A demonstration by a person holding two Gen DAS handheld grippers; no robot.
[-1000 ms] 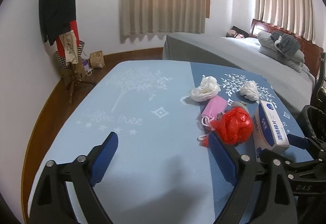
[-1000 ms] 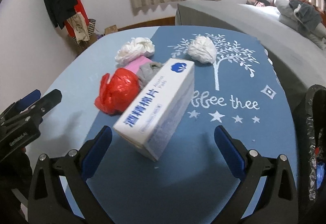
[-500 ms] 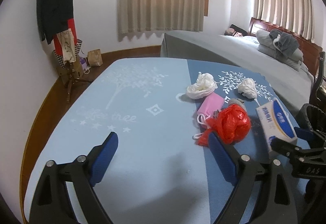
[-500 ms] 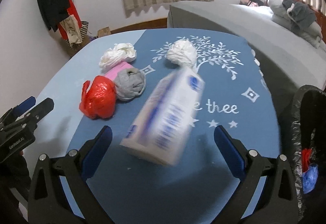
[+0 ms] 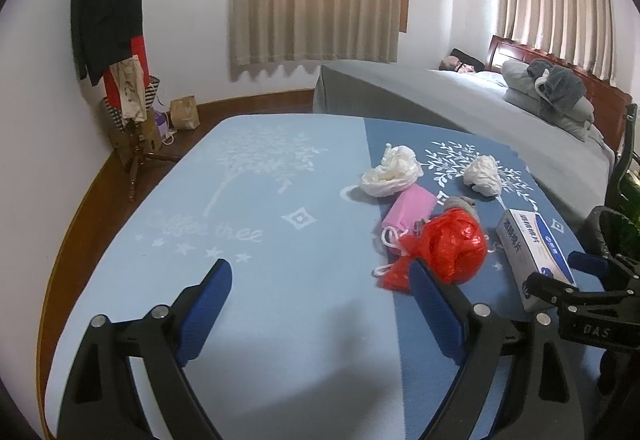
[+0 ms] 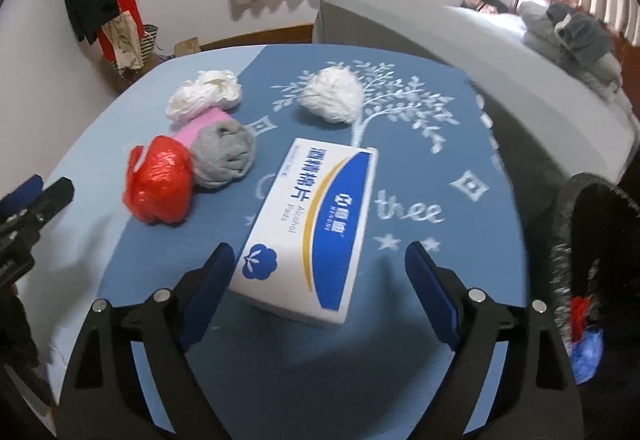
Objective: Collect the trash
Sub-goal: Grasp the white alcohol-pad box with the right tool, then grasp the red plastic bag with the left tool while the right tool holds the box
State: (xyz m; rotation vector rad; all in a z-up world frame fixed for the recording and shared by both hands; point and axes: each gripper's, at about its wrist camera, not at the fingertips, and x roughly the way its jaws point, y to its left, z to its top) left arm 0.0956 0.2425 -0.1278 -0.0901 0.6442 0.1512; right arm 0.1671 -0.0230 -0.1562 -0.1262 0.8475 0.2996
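A white and blue alcohol-pad box (image 6: 312, 228) lies flat on the blue tablecloth (image 6: 400, 168), face up. It sits between the fingers of my right gripper (image 6: 320, 256), whose jaws are closing; the left pad is near the box and the right pad stands clear of it. Beyond it are a red plastic bag (image 6: 160, 180), a grey sock ball (image 6: 224, 154), a pink mask (image 6: 200, 124), a white plastic bag (image 6: 204, 96) and a white tissue wad (image 6: 332, 96). My left gripper (image 5: 320, 272) stays open over the light-blue cloth, with nothing between its fingers.
A black trash bag (image 6: 592, 240) with red and blue scraps inside gapes at the table's right edge. A grey bed (image 5: 460, 108) stands behind the table. A coat rack (image 5: 116, 52) with clothes stands by the left wall.
The box has tipped over from leaning on its edge near the red bag to lying flat. The right gripper's jaws have narrowed a little. The left gripper has not moved.
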